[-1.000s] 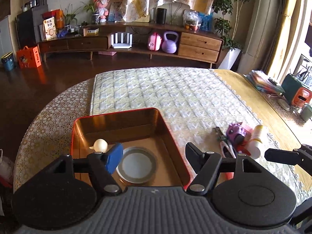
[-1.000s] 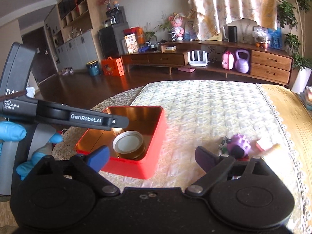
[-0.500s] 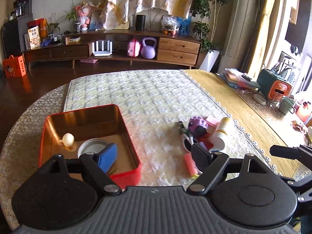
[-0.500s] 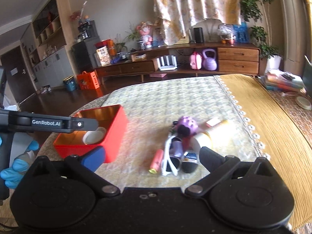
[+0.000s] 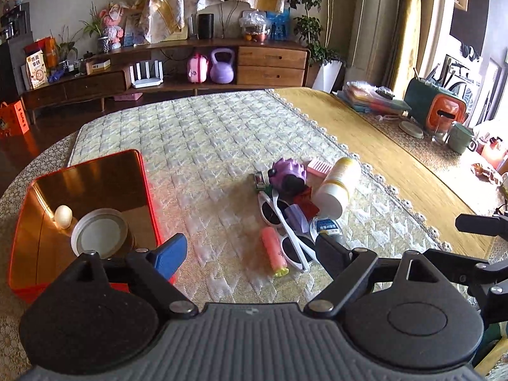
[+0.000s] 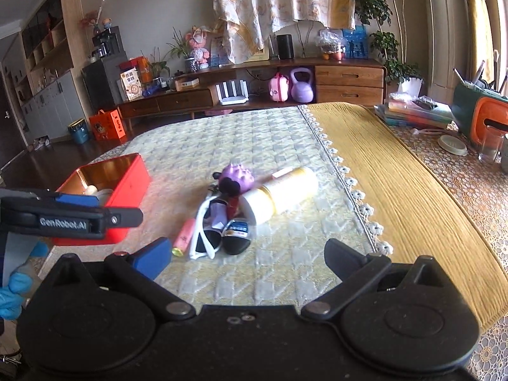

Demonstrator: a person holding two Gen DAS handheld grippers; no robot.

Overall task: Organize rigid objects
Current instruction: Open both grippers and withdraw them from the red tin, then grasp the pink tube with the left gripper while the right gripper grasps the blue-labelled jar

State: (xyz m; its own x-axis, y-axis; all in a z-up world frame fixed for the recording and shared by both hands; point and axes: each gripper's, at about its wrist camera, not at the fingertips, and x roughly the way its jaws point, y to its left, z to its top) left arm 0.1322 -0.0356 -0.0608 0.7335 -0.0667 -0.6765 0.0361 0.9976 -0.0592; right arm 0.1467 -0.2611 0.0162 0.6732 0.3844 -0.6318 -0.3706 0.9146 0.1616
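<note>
A red tin box point(image 5: 149, 190) point(image 6: 127, 187) on the quilted cloth holds a round lidded jar point(image 5: 100, 235) and a small cream egg point(image 5: 63, 216). To its right lies a pile: white sunglasses point(image 5: 293, 238) point(image 6: 203, 238), a pink tube point(image 5: 274, 252) point(image 6: 184, 236), a purple spiky toy point(image 5: 287, 173) point(image 6: 236, 177), a cream bottle point(image 5: 338, 187) point(image 6: 282, 193). My left gripper point(image 5: 250, 252) hovers before the pile, its jaws opening, nothing between them. My right gripper point(image 6: 249, 255) stands open and empty, short of the pile.
A yellow runner point(image 6: 381, 171) borders the cloth on the right. Books point(image 6: 412, 112), an orange-green box point(image 6: 485, 117), a glass point(image 6: 490, 146) and a lid point(image 6: 452, 144) sit at the far right. A gloved hand point(image 6: 16, 289) holds the left gripper's body point(image 6: 73, 219).
Both grippers have swung right, away from the red box toward the pile, and sunk a little. The left jaws have widened; the pile now lies ahead of both.
</note>
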